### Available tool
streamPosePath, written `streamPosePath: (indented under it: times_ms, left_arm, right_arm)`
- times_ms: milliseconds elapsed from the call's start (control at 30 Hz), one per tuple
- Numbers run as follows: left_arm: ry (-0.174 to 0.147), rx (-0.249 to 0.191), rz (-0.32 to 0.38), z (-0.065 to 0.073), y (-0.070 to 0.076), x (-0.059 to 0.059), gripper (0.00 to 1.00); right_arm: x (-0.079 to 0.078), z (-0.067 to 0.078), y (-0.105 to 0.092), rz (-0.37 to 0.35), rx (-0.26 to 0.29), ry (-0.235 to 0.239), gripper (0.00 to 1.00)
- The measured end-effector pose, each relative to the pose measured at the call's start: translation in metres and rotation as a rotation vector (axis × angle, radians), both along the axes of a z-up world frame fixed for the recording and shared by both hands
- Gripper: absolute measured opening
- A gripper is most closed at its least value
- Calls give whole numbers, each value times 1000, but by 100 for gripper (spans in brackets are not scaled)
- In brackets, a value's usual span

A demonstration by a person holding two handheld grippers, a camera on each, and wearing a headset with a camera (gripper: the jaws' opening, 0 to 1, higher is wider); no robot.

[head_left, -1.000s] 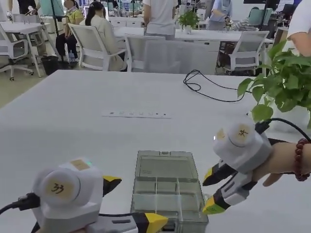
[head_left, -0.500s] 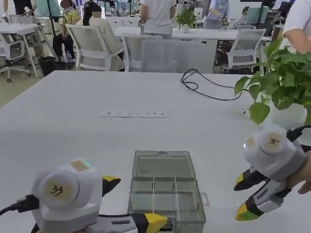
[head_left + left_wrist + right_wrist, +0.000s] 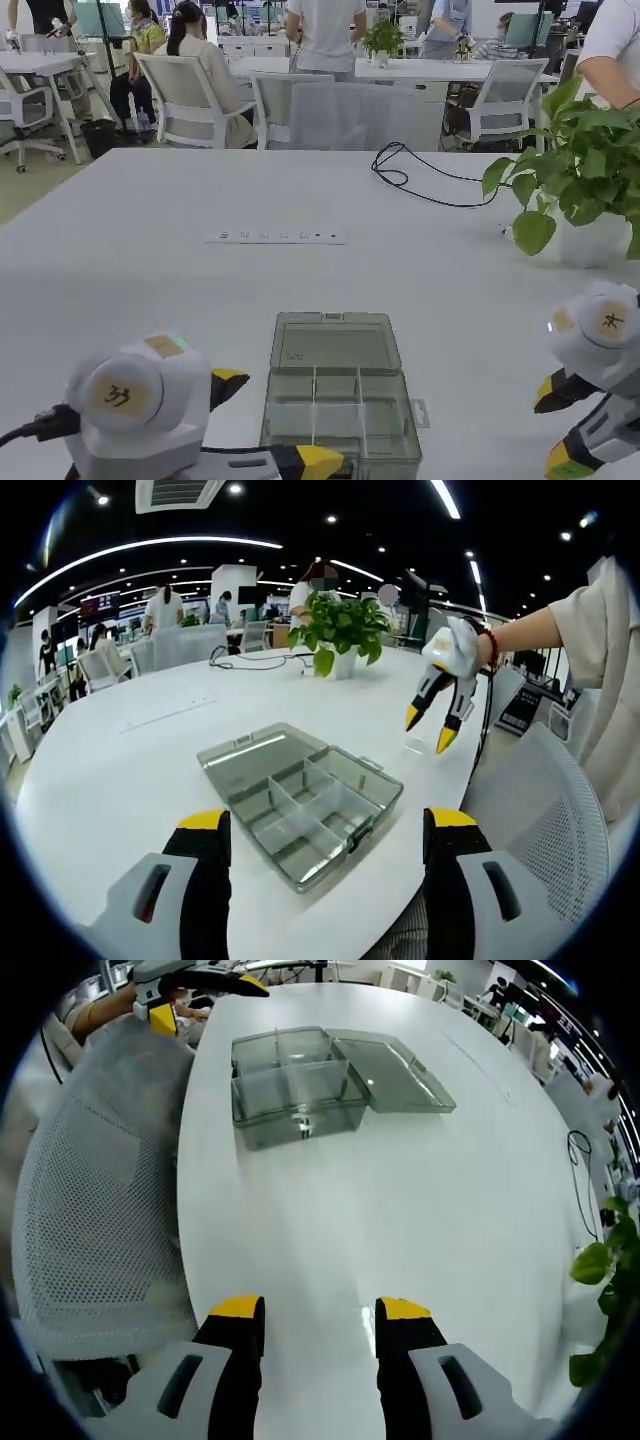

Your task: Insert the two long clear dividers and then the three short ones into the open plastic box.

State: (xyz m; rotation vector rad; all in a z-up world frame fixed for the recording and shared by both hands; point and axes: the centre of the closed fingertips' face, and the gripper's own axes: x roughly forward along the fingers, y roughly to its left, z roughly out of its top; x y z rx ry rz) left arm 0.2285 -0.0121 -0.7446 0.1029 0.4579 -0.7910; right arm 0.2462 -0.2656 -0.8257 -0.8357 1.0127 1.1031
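Note:
The open clear plastic box [image 3: 340, 415] lies near the table's front edge, its lid [image 3: 337, 343] folded flat on the far side. Clear dividers [image 3: 300, 802] stand inside and split it into several compartments. My left gripper [image 3: 275, 420] is open just left of the box with nothing between its fingers; in its own view the left gripper [image 3: 327, 820] faces the box. My right gripper [image 3: 556, 428] hangs open and empty well to the right of the box. In its own view the right gripper [image 3: 320, 1308] is over bare table, with the box [image 3: 300, 1085] far ahead.
A potted plant [image 3: 575, 190] stands at the table's right side, a black cable [image 3: 420, 175] loops behind it, and a flat power strip [image 3: 278, 237] lies mid-table. A white mesh chair [image 3: 90, 1210] is at the table's edge. People and chairs fill the room beyond.
My right gripper has drawn away from the box, moving right and down toward the view's edge. The left gripper and the box have stayed put.

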Motion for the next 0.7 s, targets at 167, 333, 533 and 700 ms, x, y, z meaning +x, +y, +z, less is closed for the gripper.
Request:
streamPosePath:
  times_ms: [167,333,533,700]
  left_arm:
    - [-5,5,-6,2,-2,-1,78]
    - [-8,6,0,4,-2,-1,78]
    - [-9,11,15,4,0,-1,78]
    - [-10,20,24,5,2,-2,76]
  right_arm:
    - [0,-6,-15,2,-32,8,46]
    - [2,-12,-32,12,-69,6,46]
    - [7,-16,-43,43,-98,6,46]
    - [8,-21,-46,102,-113,21,46]
